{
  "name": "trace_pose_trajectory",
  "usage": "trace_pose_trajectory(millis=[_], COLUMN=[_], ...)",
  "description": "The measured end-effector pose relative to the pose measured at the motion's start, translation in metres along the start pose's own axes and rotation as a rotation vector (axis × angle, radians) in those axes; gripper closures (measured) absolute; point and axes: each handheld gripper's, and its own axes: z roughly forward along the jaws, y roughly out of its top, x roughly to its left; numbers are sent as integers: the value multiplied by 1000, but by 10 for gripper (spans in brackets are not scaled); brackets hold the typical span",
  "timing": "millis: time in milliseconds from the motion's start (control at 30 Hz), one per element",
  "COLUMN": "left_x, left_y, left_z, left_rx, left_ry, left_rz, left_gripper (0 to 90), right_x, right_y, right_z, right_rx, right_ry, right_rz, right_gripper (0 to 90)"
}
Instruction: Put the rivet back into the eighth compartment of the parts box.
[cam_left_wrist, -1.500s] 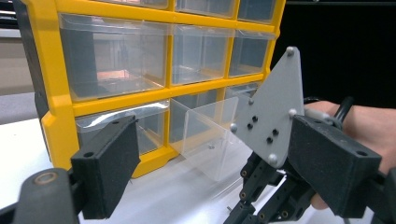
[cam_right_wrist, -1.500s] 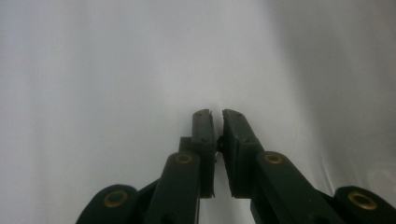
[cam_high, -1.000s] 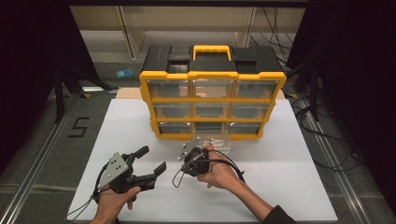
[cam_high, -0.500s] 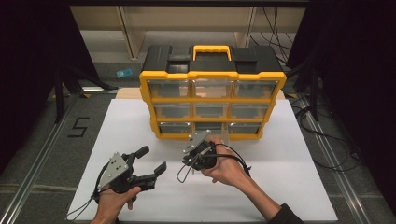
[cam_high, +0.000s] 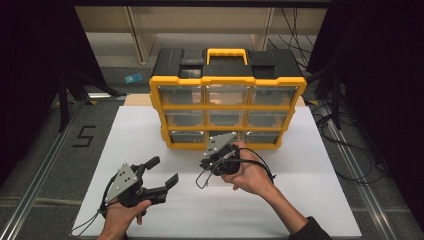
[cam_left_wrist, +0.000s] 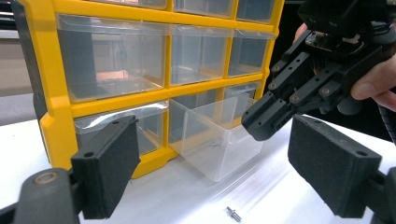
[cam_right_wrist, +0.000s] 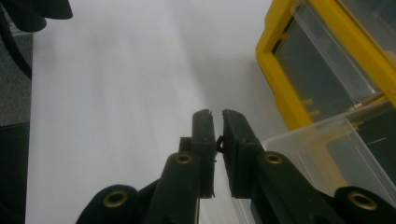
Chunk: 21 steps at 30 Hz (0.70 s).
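Observation:
A yellow organizer (cam_high: 227, 106) with clear drawers stands at the back of the white table (cam_high: 310, 200). Its bottom middle drawer (cam_left_wrist: 219, 140) is pulled out onto the table. My right gripper (cam_high: 204, 163) hangs just in front of that drawer, above the table. In the right gripper view its jaws (cam_right_wrist: 216, 114) are shut, with a small dark part (cam_right_wrist: 218, 141) pinched between the pads. The same gripper shows in the left gripper view (cam_left_wrist: 254, 123), above the drawer's right corner. My left gripper (cam_high: 164, 171) rests low at the front left, open and holding nothing. A small silver screw (cam_left_wrist: 233, 213) lies on the table.
The organizer's black top carries a yellow handle (cam_high: 227, 52). A cable (cam_high: 200, 182) loops down from the right gripper. Dark floor with rails and a "5" mark (cam_high: 84, 136) lies left of the table. More cables (cam_high: 360, 160) run along the floor at the right.
The right gripper has risen from the table and moved back toward the organizer's bottom row, jaws still shut. The left gripper has stayed where it was.

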Motion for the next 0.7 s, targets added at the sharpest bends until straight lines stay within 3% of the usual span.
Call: trace_pose_trajectory(millis=[700], left_x=[-1], left_y=[0], left_z=[0], left_rx=[11], left_ry=[4], left_rz=[4], left_gripper=[166], right_x=[-27], right_y=[-10], right_z=[-21], right_rx=[-50], right_ry=[-75], right_rz=[54], right_gripper=[840])
